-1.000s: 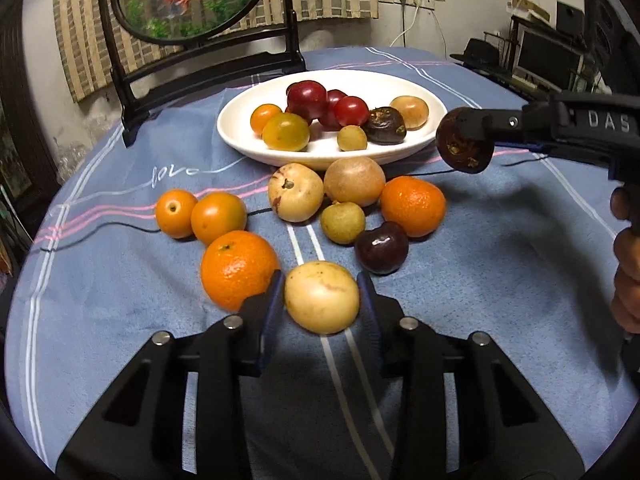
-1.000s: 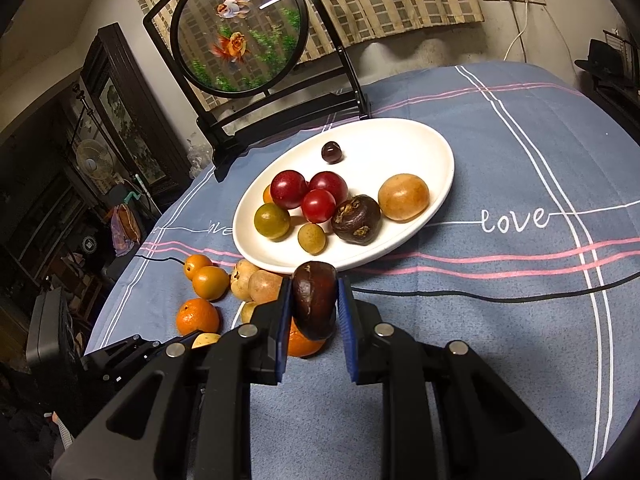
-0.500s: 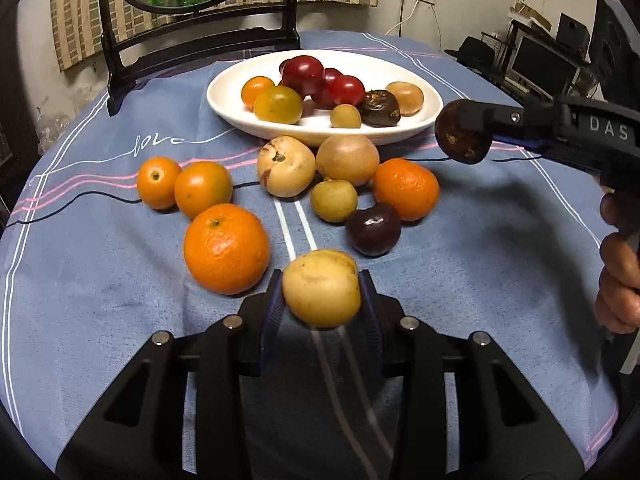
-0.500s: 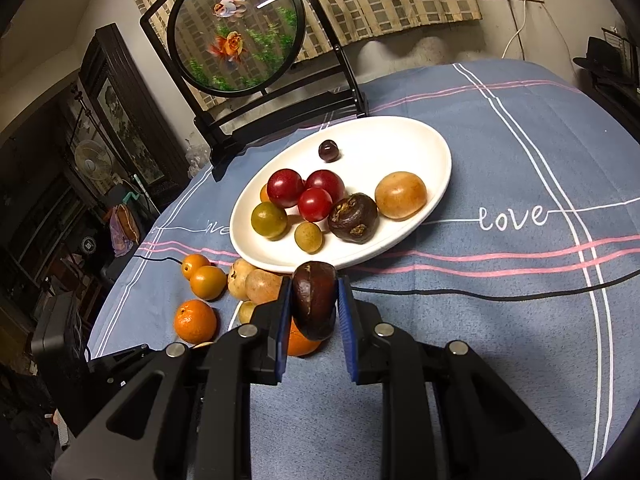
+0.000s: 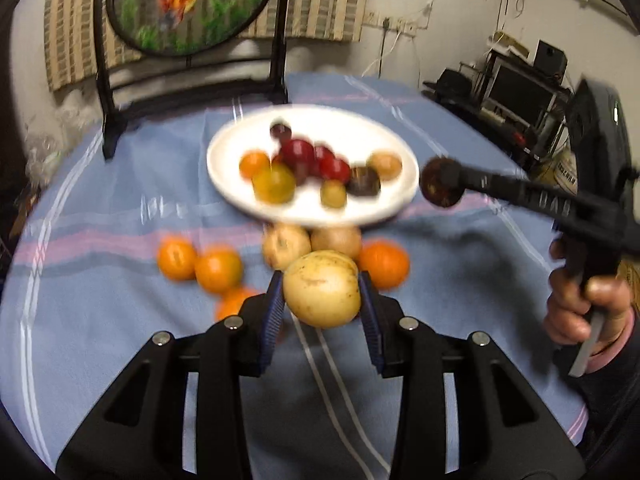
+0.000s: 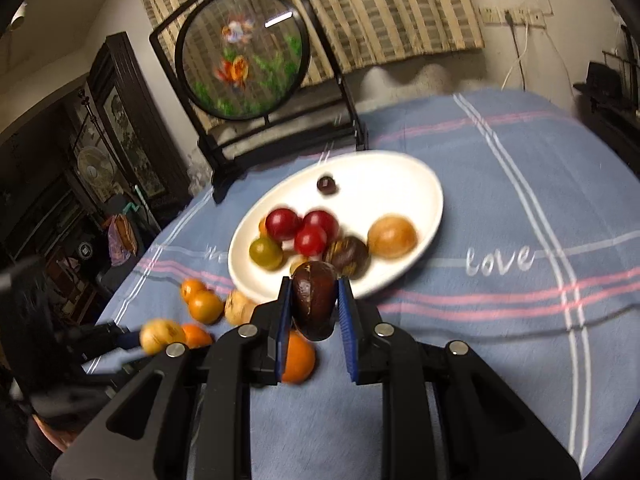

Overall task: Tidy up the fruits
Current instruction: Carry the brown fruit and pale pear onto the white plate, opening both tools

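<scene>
My left gripper (image 5: 322, 300) is shut on a pale yellow round fruit (image 5: 322, 289), held in the air above the blue tablecloth. My right gripper (image 6: 313, 300) is shut on a dark brown wrinkled fruit (image 6: 314, 298), just short of the white oval plate (image 6: 416, 184); the same fruit (image 5: 442, 184) hangs at the plate's right end in the left wrist view. The plate (image 5: 352, 128) holds red, yellow-green, brown and dark fruits. Oranges (image 5: 218, 271) and tan fruits (image 5: 286, 245) lie on the cloth in front of the plate.
A round fish-painting screen (image 6: 242, 54) on a black stand sits behind the plate. A person's hand (image 5: 584, 308) grips the right tool's handle. Dark cabinets stand at the left, electronics on shelves at the right. Bare cloth with the word "love" (image 6: 500, 260) lies right of the plate.
My left gripper has lifted the yellow fruit off the cloth and tilted up towards the plate. The right gripper has stayed about where it was with its dark fruit.
</scene>
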### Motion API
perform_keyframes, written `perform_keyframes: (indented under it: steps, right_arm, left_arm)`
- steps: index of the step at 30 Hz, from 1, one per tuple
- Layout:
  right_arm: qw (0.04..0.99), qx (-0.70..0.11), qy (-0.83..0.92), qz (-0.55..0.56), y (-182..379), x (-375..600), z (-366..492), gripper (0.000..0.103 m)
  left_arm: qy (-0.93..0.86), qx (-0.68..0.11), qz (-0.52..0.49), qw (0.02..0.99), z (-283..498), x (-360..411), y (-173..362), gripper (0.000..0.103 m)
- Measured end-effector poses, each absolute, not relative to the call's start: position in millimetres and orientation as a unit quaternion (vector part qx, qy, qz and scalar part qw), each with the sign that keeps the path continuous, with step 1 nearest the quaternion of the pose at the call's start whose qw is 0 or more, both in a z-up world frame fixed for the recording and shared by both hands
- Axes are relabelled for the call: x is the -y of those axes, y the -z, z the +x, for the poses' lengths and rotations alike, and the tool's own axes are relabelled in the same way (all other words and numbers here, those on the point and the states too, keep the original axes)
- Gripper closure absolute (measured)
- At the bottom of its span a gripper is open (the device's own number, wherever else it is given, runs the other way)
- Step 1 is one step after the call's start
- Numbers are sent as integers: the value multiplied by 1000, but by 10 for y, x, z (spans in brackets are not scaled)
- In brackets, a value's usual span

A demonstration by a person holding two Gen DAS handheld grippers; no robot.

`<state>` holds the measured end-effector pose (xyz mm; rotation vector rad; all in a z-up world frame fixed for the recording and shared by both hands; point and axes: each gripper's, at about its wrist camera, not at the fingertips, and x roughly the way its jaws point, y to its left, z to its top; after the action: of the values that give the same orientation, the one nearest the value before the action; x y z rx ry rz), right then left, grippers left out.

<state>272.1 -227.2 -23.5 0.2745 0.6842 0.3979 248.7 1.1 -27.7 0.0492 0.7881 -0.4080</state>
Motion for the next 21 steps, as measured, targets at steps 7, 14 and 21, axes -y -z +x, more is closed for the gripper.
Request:
perform_keyframes:
  steps: [7, 14, 21]
  right_arm:
    - [928, -311, -170, 117, 198, 2258, 3253, 80]
    - [924, -333, -164, 89, 398, 2090, 3727, 80]
    - [915, -358, -177, 64, 483, 1991, 3864, 65]
  left_arm:
    - [174, -360, 11, 917, 3445, 15, -13, 66]
    - [152, -400, 20, 904, 4246, 189, 214, 66]
    - [113, -394, 16, 912, 4308, 144, 257, 19]
